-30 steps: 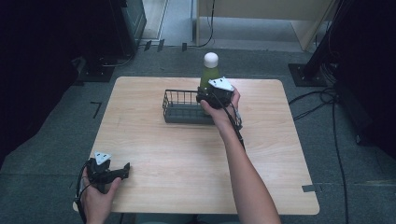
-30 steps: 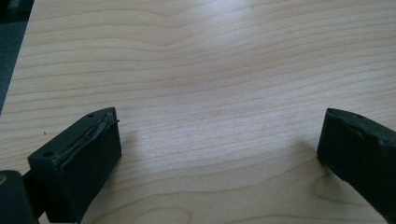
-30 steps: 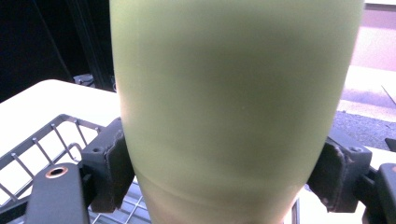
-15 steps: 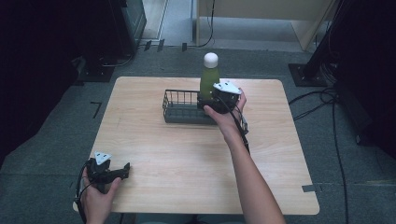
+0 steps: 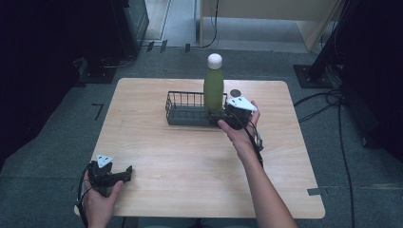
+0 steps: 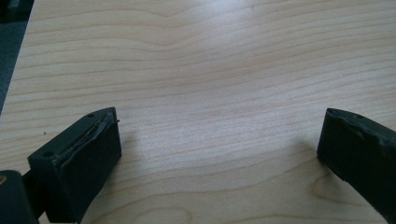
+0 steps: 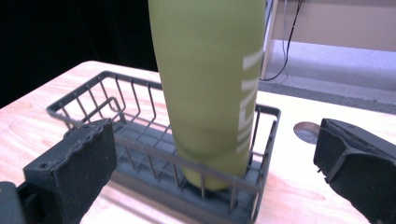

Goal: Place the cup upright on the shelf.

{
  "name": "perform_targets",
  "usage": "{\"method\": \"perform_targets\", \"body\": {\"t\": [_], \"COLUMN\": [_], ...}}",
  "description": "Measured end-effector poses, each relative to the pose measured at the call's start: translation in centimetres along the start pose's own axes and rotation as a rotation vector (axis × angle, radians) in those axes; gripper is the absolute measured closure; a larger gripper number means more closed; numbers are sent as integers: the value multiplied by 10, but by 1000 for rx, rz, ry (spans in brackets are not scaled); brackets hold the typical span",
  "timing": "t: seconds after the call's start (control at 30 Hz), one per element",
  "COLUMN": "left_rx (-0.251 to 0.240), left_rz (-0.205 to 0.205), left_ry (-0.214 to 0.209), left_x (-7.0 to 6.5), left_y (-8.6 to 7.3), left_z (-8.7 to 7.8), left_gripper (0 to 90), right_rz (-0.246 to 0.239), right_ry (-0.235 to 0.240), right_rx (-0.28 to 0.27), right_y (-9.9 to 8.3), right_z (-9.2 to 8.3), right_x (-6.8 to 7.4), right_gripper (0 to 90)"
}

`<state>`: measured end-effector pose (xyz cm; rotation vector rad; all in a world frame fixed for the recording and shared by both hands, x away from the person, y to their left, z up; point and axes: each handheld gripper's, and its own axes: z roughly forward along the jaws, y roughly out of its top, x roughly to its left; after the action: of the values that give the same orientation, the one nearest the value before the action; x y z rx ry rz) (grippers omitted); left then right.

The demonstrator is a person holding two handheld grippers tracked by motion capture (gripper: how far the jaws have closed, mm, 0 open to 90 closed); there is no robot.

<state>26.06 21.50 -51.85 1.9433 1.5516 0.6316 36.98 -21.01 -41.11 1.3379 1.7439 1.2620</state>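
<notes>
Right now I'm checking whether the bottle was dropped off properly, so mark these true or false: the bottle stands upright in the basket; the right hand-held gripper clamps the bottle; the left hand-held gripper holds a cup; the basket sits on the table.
1. The green bottle stands upright in the wire basket: true.
2. The right hand-held gripper clamps it: false, its jaws stand open, clear of the bottle.
3. The left hand-held gripper holds a cup: false, its open jaws are empty.
4. The basket sits on the wooden table: true.
</notes>
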Motion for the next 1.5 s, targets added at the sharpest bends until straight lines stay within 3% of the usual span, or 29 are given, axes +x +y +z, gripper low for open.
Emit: {"method": "perform_targets", "body": {"t": [0.5,1.5], "left_rx": [-1,-2], "left_rz": [0,0], "left_ry": [0,0], "left_x": [0,0], "left_y": [0,0], "left_z": [0,0], "left_gripper": [1,1], "right_rz": [-5,83], "right_ry": [-11,-138], "right_rx": [20,75], "right_y": [-33,-98], "right_z": [-32,-86], "right_x": [-17,-88], "right_gripper": [0,0]}}
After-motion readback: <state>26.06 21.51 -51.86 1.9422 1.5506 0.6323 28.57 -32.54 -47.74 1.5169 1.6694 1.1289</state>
